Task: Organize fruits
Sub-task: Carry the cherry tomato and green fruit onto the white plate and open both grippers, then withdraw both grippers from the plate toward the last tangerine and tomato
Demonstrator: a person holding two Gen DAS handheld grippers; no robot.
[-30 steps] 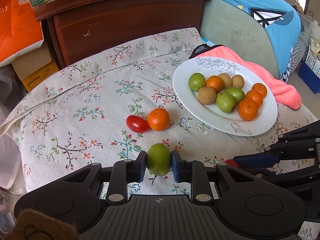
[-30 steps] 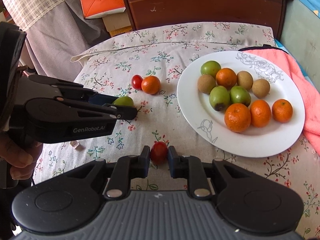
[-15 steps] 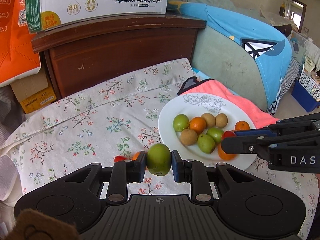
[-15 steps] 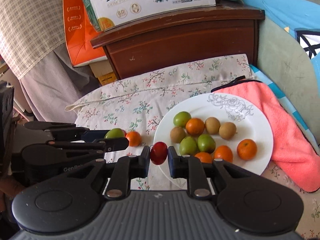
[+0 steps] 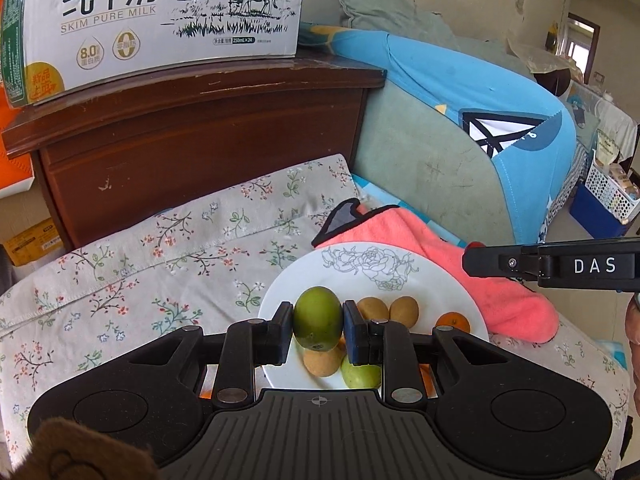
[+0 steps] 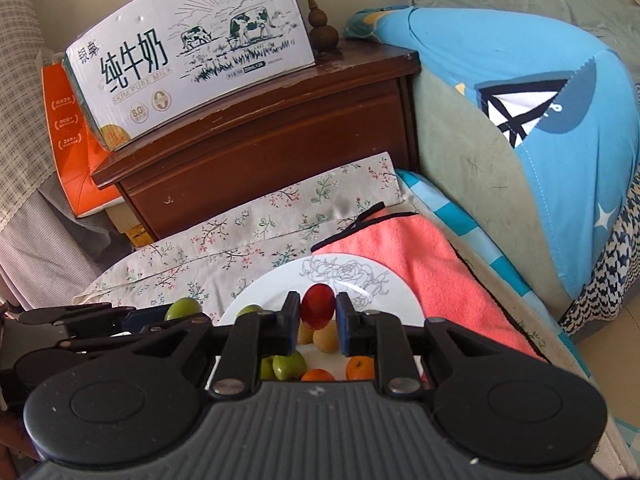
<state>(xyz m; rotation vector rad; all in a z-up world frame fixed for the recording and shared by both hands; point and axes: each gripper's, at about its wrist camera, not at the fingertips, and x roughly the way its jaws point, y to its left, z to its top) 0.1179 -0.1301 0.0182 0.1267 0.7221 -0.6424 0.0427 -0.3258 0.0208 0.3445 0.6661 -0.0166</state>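
Floral cloth (image 5: 160, 248) spreads beneath the white plate (image 5: 288, 284), with a pink towel (image 5: 420, 248) touching the plate's far right rim and a milk carton (image 5: 160, 12) on the wooden cabinet behind. Left tool (image 5: 319, 330) hangs over the plate's near part — its jaws pinch a green fruit (image 5: 318, 318). Right tool (image 6: 318, 322) hangs over the plate too, clamped on a red tomato (image 6: 317, 306) — green, brown and orange fruits lie on the plate below both.
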